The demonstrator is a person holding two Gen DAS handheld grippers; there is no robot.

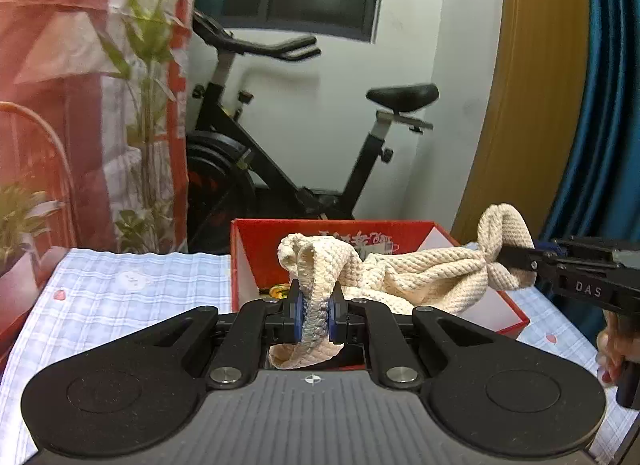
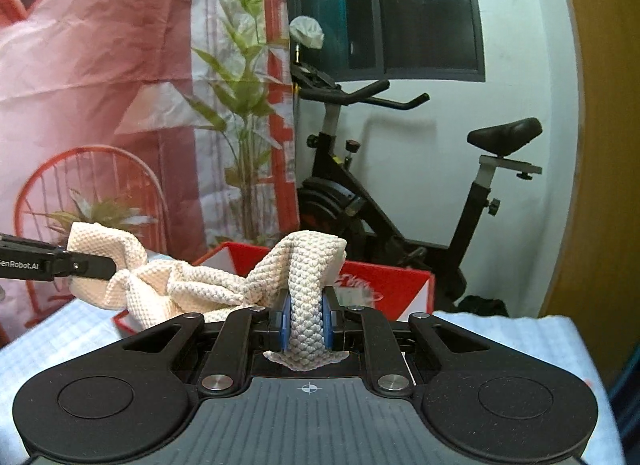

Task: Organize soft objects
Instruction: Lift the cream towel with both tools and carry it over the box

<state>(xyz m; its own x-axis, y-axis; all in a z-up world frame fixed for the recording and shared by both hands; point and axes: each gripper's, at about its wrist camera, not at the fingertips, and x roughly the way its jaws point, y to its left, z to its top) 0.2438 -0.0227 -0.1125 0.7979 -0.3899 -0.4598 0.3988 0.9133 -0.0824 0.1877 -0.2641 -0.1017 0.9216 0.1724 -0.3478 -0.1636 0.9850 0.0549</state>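
White wall, dark window, black exercise bike (image 1: 304, 145) behind; potted plant (image 2: 240, 113) and red-white plastic sheeting to one side. Your desk (image 1: 132, 289) wears a pale checked cloth, with an open red box (image 1: 400, 237) standing on it.

Your left gripper (image 1: 316, 313) is closed down to a narrow gap, blue pads (image 1: 298, 313) pressing both sides of a bunched end of the cream knitted cloth (image 1: 416, 273). A loop of that end stands up above the fingers; a short tail hangs below them.

Your right gripper (image 2: 306, 325) is likewise nearly shut, pads (image 2: 285, 325) clamped on the cloth's other bunched end, with a fold rising above and a tip poking out beneath.

Cloth is lifted off the desk, strung between the two grippers above the red box. Long axis runs roughly left to right, gripper to gripper, with the middle sagging toward the box. Cannot tell whether the sagging part touches the box rim or floor.
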